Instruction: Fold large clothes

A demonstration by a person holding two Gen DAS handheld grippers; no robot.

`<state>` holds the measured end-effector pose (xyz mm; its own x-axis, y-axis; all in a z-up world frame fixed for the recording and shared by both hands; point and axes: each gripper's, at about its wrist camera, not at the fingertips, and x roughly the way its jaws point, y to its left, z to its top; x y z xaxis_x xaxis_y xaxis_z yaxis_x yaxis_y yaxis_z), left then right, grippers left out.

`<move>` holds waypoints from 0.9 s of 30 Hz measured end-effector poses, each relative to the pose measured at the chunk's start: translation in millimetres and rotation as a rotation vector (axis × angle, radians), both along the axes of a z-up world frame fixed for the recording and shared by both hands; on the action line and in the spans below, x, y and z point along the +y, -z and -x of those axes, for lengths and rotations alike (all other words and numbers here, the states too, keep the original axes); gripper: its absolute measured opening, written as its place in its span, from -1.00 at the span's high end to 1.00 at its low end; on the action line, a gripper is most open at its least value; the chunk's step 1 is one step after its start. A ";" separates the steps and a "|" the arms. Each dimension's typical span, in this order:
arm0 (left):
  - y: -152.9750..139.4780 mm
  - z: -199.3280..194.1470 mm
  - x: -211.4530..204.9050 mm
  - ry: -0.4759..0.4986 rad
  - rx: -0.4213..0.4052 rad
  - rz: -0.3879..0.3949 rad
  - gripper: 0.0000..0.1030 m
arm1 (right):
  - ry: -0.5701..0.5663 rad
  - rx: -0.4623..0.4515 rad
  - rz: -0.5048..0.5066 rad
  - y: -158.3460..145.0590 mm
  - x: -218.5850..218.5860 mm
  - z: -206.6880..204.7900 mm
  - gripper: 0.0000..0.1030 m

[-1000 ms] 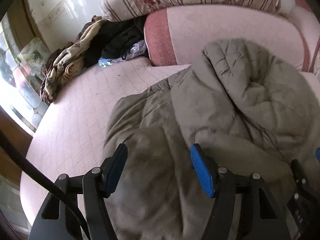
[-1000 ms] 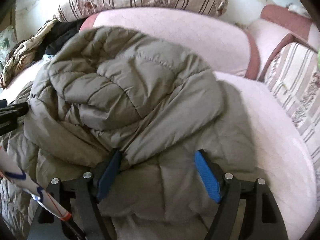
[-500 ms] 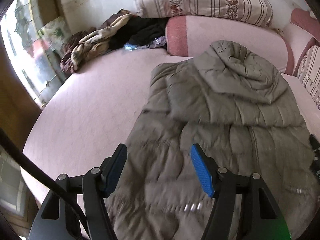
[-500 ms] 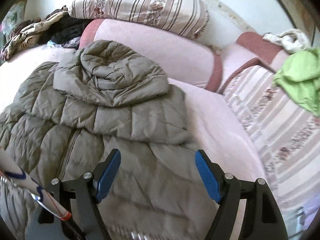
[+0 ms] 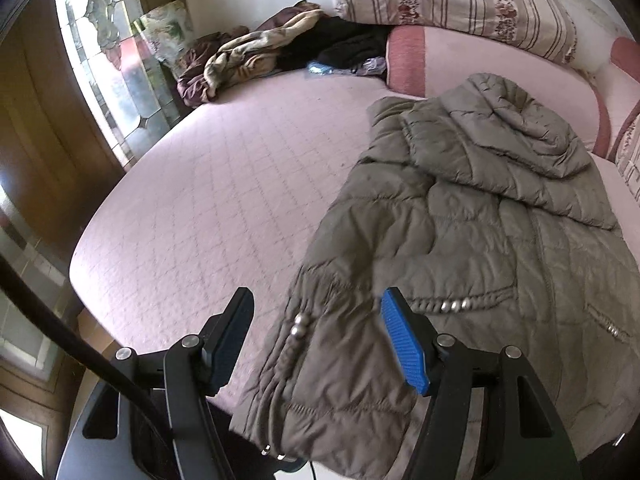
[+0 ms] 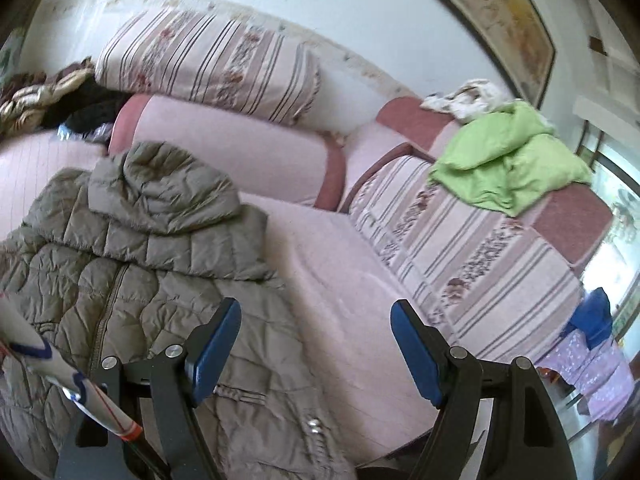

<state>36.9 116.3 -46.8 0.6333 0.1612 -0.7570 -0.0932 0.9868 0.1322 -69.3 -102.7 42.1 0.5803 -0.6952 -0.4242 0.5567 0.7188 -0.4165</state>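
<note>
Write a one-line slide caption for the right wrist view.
Open right claw hovers above a grey-brown hooded puffer jacket spread on a pink bed, empty.

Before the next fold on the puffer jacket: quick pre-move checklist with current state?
1. Left gripper open and holding nothing: ok.
2. Right gripper open and holding nothing: ok.
3. Grey puffer jacket spread on the pink bed, hood laid over its upper part: ok.
4. Sleeves tucked in: cannot tell.
5. Bed beside the jacket free for folding: ok.
6. Jacket hem fully on the bed: not ok, it overhangs the near edge.
</note>
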 end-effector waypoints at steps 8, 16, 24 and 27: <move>-3.0 15.2 0.0 -0.009 0.000 -0.011 -0.28 | 0.031 -0.088 0.003 -24.6 -10.7 40.8 -0.62; -7.3 22.9 -10.1 0.006 -0.005 -0.020 -0.28 | 0.070 -0.083 -0.033 -22.1 -31.2 57.1 -0.63; -6.7 24.6 -12.0 0.002 0.000 -0.022 -0.28 | 0.063 -0.064 -0.087 -16.6 -38.1 63.0 -0.63; -5.7 25.5 -10.2 -0.003 0.005 -0.019 -0.28 | 0.047 -0.055 -0.118 -14.3 -39.2 62.0 -0.63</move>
<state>11.4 106.1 -41.1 0.6287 0.1773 -0.7571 -0.0949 0.9839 0.1516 -131.3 -141.9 56.4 0.5729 -0.6690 -0.4736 0.6104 0.7338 -0.2983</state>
